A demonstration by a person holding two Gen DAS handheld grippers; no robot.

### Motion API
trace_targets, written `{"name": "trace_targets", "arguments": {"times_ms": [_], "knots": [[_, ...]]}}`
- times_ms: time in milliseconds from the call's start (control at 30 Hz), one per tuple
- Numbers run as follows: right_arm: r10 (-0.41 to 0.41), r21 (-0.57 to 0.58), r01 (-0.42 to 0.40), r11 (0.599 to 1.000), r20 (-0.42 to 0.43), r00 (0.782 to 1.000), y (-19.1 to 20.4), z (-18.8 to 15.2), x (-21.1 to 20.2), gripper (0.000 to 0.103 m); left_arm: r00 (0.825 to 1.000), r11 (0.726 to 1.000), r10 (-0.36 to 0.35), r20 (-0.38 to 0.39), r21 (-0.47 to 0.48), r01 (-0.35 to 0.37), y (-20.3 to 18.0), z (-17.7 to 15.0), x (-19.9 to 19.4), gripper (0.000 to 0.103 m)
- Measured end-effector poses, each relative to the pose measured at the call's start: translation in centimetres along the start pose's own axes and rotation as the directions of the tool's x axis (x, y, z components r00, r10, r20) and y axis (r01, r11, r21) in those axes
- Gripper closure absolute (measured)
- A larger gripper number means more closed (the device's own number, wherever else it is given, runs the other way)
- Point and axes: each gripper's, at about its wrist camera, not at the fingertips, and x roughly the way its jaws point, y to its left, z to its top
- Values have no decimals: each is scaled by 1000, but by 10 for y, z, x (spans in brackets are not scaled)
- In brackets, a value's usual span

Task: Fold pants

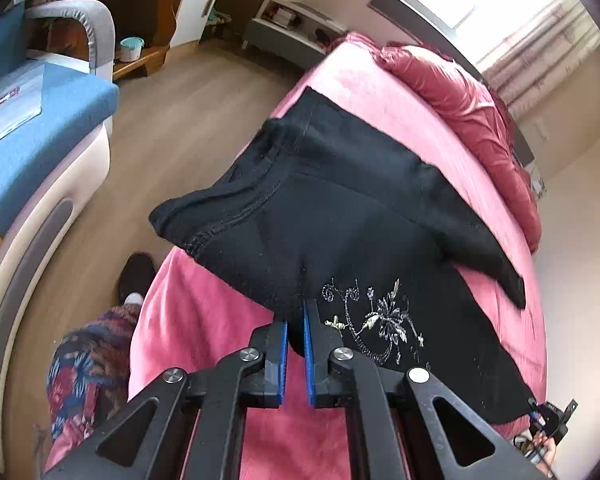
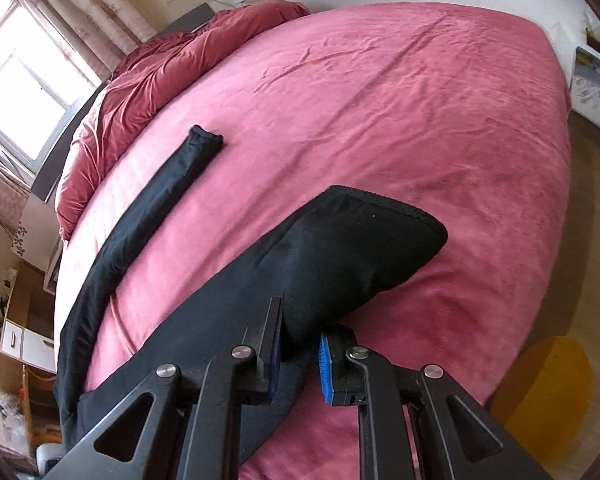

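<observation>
Black pants point(image 1: 340, 216) lie on the pink bed point(image 1: 380, 92), partly lifted off the cover. The waist end with white floral embroidery point(image 1: 380, 320) is nearest the left gripper point(image 1: 296, 344); its blue-padded fingers point(image 1: 309, 360) are nearly closed, pinching a fold of the black fabric. Waistband edge hangs raised over the bed's side, above the wood floor point(image 1: 172, 128).

In the right wrist view, the right gripper point(image 2: 300, 344) is clamped on one pant leg point(image 2: 340, 256) near its cuff, fabric bunched between the blue pads point(image 2: 324, 364); the cuff end is held up off the cover. The other leg point(image 2: 180, 172) lies flat and stretched out on the bed point(image 2: 380, 92), well apart from the held one.

Crumpled red quilt point(image 2: 148, 80) is piled at the bed's far end, near the window point(image 2: 24, 96). Blue-cushioned sofa point(image 1: 40, 132) stands across the floor. Person's patterned trouser leg point(image 1: 84, 364) is beside the bed.
</observation>
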Motion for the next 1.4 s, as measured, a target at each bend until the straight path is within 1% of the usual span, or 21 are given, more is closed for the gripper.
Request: {"name": "trace_targets", "arguments": {"times_ms": [100,233,267,333,400,433,467,500,533,600,633,733,833,900,1000,1100,1200,1267,1300,1333,1400], "knots": [[-24,12,24,1000,-16,1000,-16,-4,-2,88,999,1000,6,-40,4,-6,4,-10,2,96],[-76,9,77,997,-58,995,-33,-11,3,88,992,995,86,-95,57,-81,0,-18,18,95],[-80,11,81,997,-63,995,-35,-13,5,88,988,992,102,-119,86,-93,-3,-18,24,94],[-95,-7,94,996,-67,993,-34,-15,7,86,984,985,136,-119,125,-122,-8,-15,26,89],[-119,-13,118,993,-68,991,-33,-16,6,70,977,976,168,-129,159,-147,-7,-15,24,82],[-125,-11,125,992,-61,990,-33,-16,4,59,975,973,179,-129,168,-156,-6,-14,22,79],[-124,-15,123,992,-48,991,-33,-15,0,56,973,970,189,-134,176,-165,-5,-12,21,77],[-134,-25,133,991,-36,990,-32,-14,-5,55,970,967,202,-132,183,-176,-3,-12,18,77],[-166,-43,165,985,-16,986,-29,-14,-11,54,969,964,215,-118,185,-191,3,-14,14,77],[-194,-81,195,977,25,981,-19,-16,-23,52,970,959,233,-71,185,-216,6,-10,2,77],[-192,-106,196,975,45,980,-12,-18,-29,51,973,959,229,-34,177,-219,6,-6,-6,77],[-134,-188,142,972,55,990,19,-30,-39,51,980,965,196,44,168,-201,1,4,-19,77],[-16,-305,5,952,-31,999,65,-53,-30,51,984,968,174,49,176,-180,-9,15,-9,77],[53,-380,-98,920,-127,990,102,-78,-16,51,987,970,153,39,186,-158,-19,19,2,77],[130,-429,-239,871,-269,954,145,-116,5,51,990,962,138,25,233,-140,-35,19,19,77],[139,-460,-315,830,-376,916,174,-152,23,51,989,952,148,-23,274,-136,-45,20,47,77],[86,-495,-321,807,-440,894,184,-176,39,51,977,940,203,-71,295,-174,-36,16,71,77],[57,-519,-308,797,-444,894,183,-182,44,51,964,930,251,-81,295,-218,-26,15,82,77],[58,-523,-312,793,-446,893,182,-181,45,51,963,926,261,-72,300,-229,-21,15,86,74],[59,-518,-316,795,-452,890,180,-180,46,51,964,928,258,-62,295,-229,-18,17,86,74],[61,-506,-322,800,-465,883,177,-175,44,51,969,941,236,-72,264,-210,-14,23,82,74]]}}
